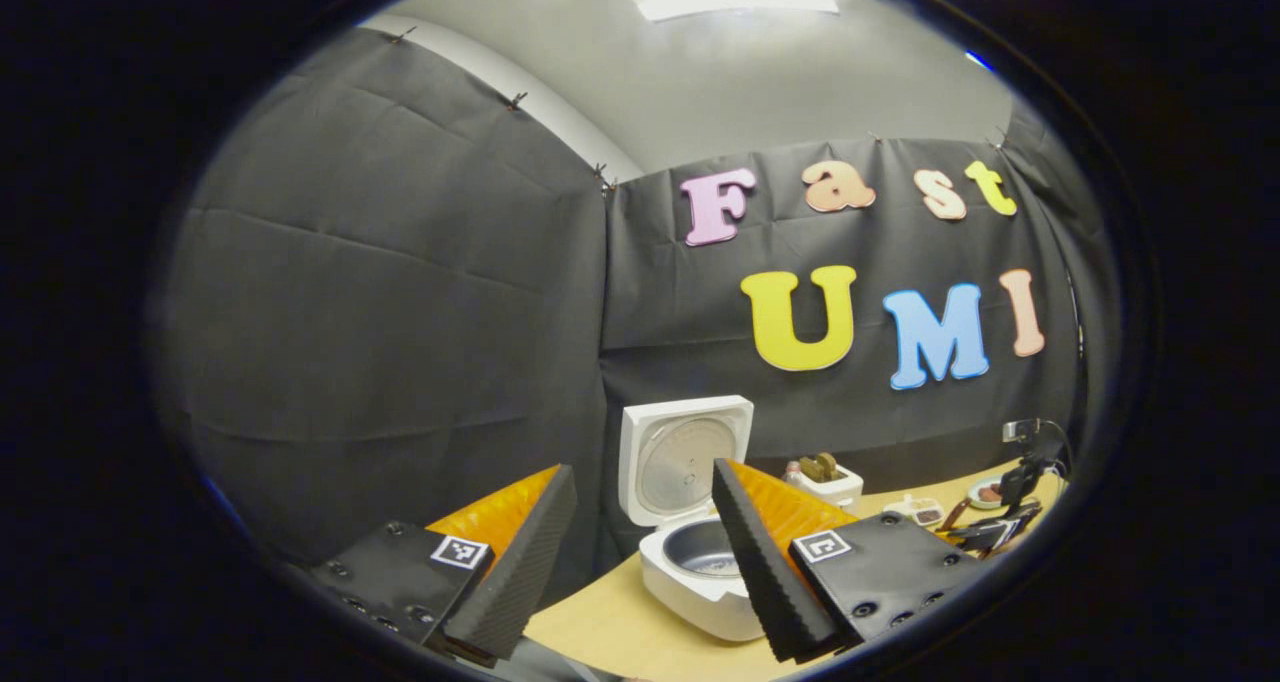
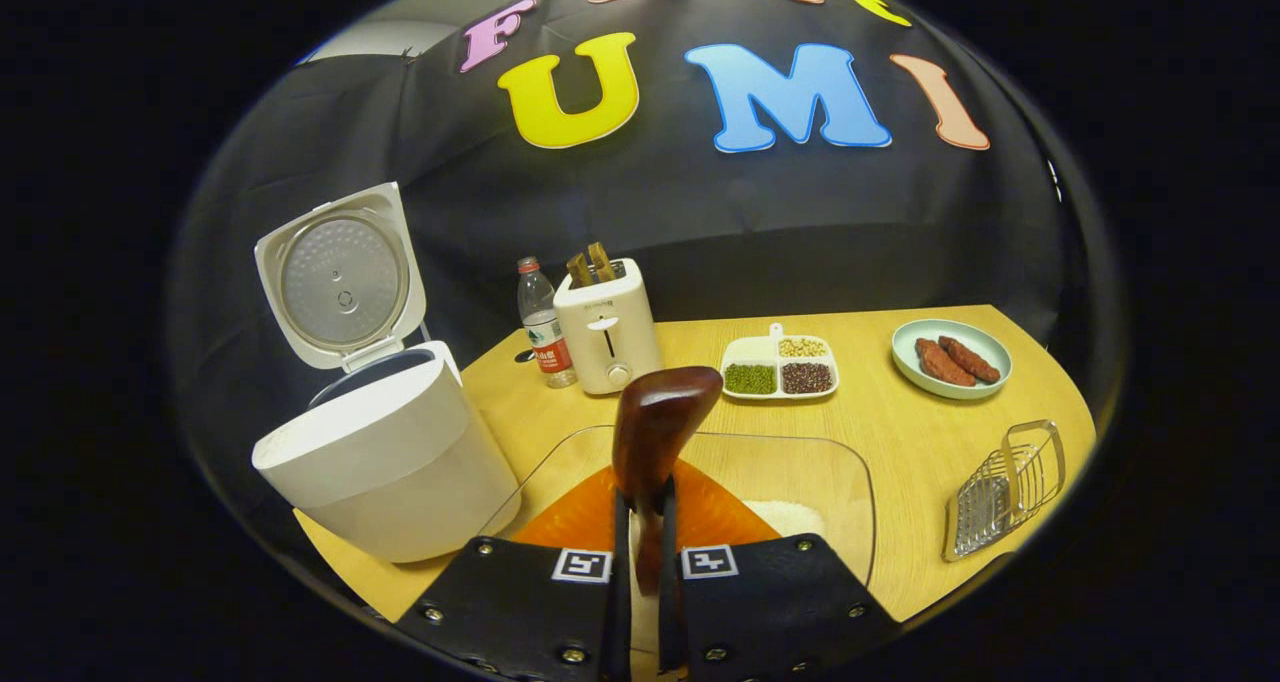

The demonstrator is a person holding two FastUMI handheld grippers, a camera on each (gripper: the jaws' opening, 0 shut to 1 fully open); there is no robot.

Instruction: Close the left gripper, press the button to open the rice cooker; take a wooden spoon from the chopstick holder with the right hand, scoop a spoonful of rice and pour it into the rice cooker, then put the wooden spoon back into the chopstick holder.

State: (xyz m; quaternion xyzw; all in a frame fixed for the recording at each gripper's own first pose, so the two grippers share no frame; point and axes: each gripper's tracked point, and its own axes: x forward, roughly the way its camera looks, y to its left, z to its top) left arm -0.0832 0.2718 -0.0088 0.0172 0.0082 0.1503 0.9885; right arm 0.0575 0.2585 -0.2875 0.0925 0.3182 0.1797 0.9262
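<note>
Black cloth walls close in a wooden table (image 2: 900, 442) on two sides. At the near edge, the right gripper (image 2: 640, 552) has its fingers nearly together, both pressing on the handle of the wooden spoon (image 2: 660, 432), whose dark bowl stands upright above them. Just beyond the fingers lies a clear tray (image 2: 850, 492) with a low heap of white rice (image 2: 785, 517) in it; the spoon's bowl is above the tray, apart from the rice. Beside the tray, at the left edge, stands the rice cooker (image 2: 390, 462) with its lid (image 2: 340, 277) swung up and back. Behind it, near the far edge, a water bottle (image 2: 543, 327) stands just beside a toaster (image 2: 605, 332) with two slices sticking out of its slots. Further right along the far side sits a divided dish (image 2: 780, 365) of beans, then a plate (image 2: 950, 360) with two sausages. A wire rack (image 2: 1005, 487) rests at the right edge. In the left gripper view, the left gripper (image 1: 640, 562) hangs with its fingers wide apart and holding nothing, off the table's left end, with the cooker's open pot seen between them. Far off in that view, the right gripper shows at the table's other end.
</note>
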